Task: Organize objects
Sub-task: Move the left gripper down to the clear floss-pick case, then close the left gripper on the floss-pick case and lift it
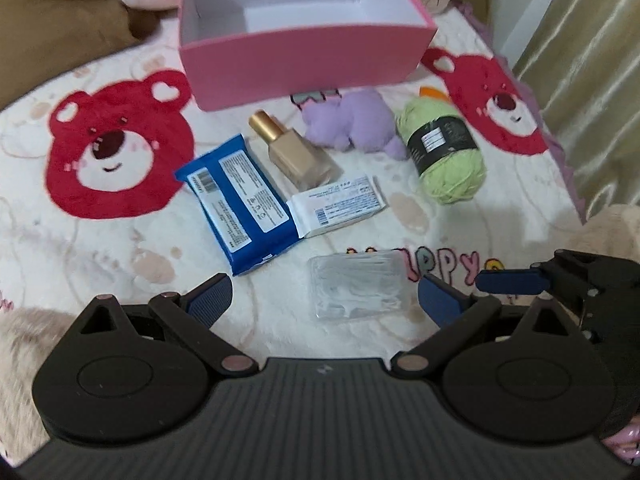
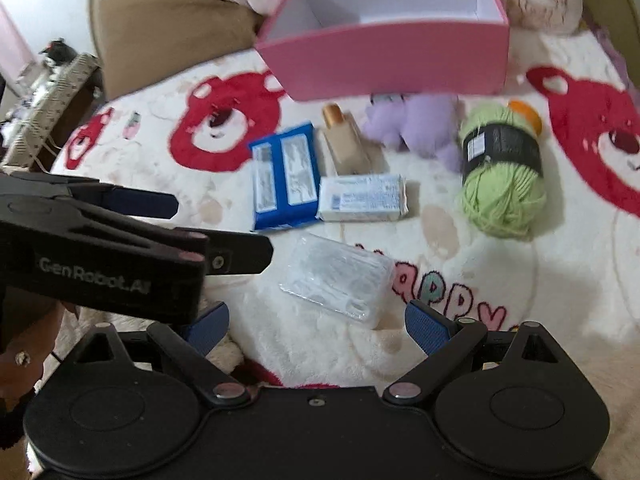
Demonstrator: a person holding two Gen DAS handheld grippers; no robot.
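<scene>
While pink box (image 1: pixel 304 60) sat empty at far side, clear packet (image 1: pixel 357 285) lay near; left gripper (image 1: pixel 325 298) and right gripper (image 2: pixel 316 322) both spread apart.

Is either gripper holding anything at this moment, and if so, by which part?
Nothing is held. The left gripper and right gripper are both open and empty above the clear plastic pack.

Both wrist views look down and forward from close above, sharing the pink box (image 1: pixel 304 60) and blanket (image 1: pixel 120 248).
</scene>
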